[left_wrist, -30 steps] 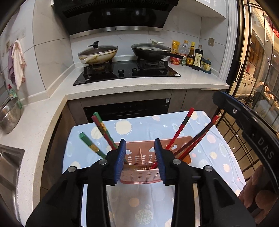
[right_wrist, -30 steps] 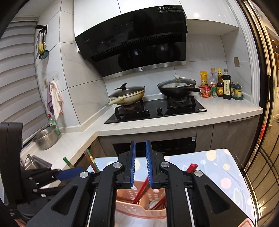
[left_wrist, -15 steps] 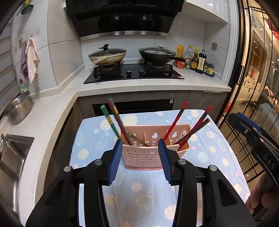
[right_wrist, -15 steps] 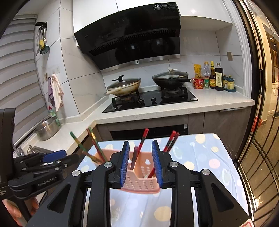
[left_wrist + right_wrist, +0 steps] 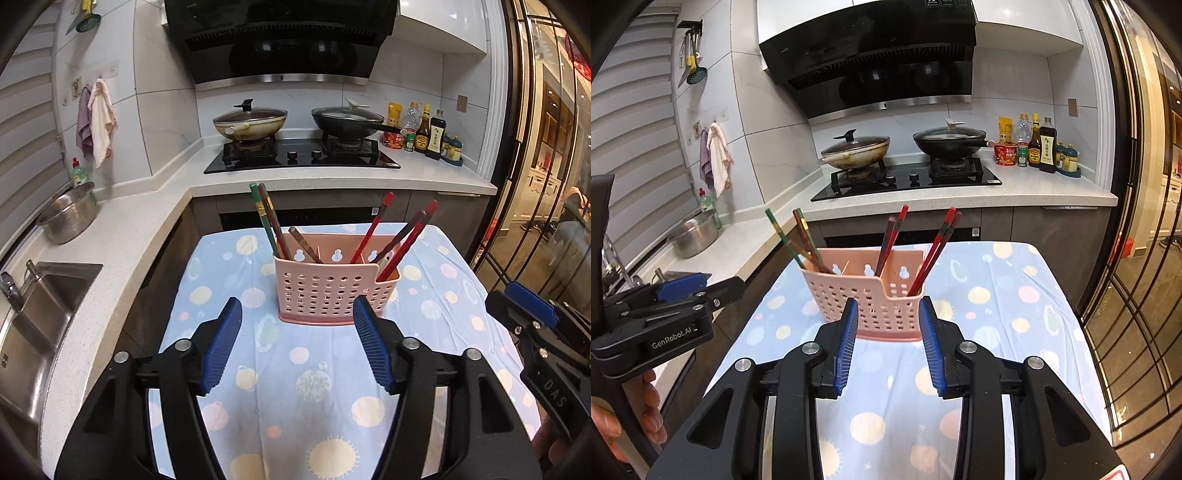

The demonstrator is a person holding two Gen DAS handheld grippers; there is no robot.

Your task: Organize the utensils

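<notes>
On desk: your pink utensil caddy (image 5: 334, 291) stood upright on the blue spotted cloth (image 5: 295, 369), near the far middle of the desk (image 5: 1015, 295).
Caddy contents: green-and-brown chopsticks (image 5: 264, 218) leaned out of the left compartment; red chopsticks (image 5: 373, 229) in the middle and right ones.
Left claw: your left claw (image 5: 297, 343) hung short of the caddy, apart from it; jaws were opening, stood wide, only cloth between them, no grip on anything.
Right claw: your right claw (image 5: 888, 341) sat just in front of the caddy's near wall; jaws were opening, narrower gap than the left, pads clear of the plastic, nothing held.
Hands: your fingers (image 5: 652, 413) showed under the left tool in the right wrist view.
Behind: stove (image 5: 303, 157) with two lidded pans (image 5: 251, 122), sauce bottles (image 5: 428, 133) at its right, steel bowl (image 5: 68, 218) by the sink (image 5: 37, 332).
</notes>
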